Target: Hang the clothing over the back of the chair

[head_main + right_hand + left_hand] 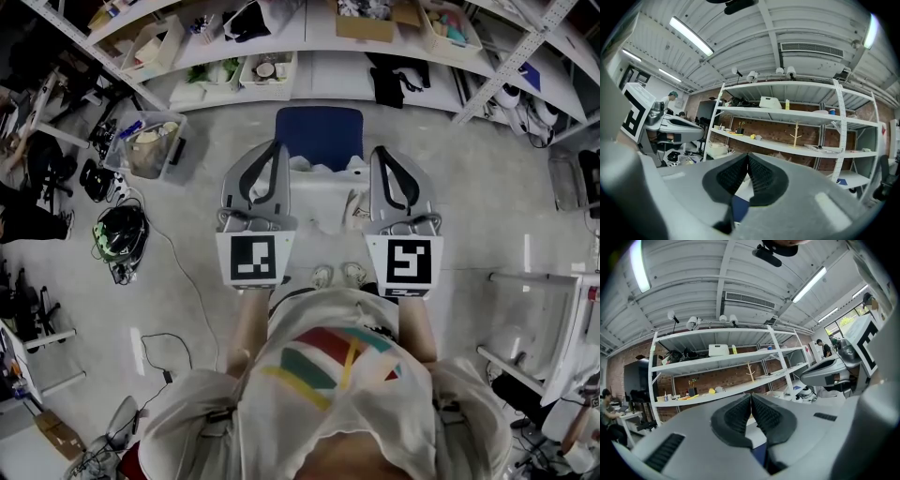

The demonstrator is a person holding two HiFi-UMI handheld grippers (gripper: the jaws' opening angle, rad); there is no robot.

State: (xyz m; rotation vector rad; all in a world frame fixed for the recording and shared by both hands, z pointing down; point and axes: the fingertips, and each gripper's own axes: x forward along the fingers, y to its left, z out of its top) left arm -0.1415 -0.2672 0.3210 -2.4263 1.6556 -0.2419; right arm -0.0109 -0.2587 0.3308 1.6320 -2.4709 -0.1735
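Note:
In the head view a blue chair (319,131) stands straight ahead of me, with white clothing (323,192) lying on it on the near side. My left gripper (275,147) and right gripper (382,152) are held level side by side, pointing at the chair, one on each side of the clothing. Both are shut. The left gripper view shows the left gripper (751,394) with pads pressed together and nothing seen between them. It is the same for the right gripper (748,154) in its own view. A patch of the blue chair (739,206) shows below the jaws.
White shelving (309,42) with boxes and bins runs behind the chair. A clear plastic box (150,141), a helmet (120,232) and cables lie on the floor at left. A white frame (562,319) stands at right. My feet (337,274) are just short of the chair.

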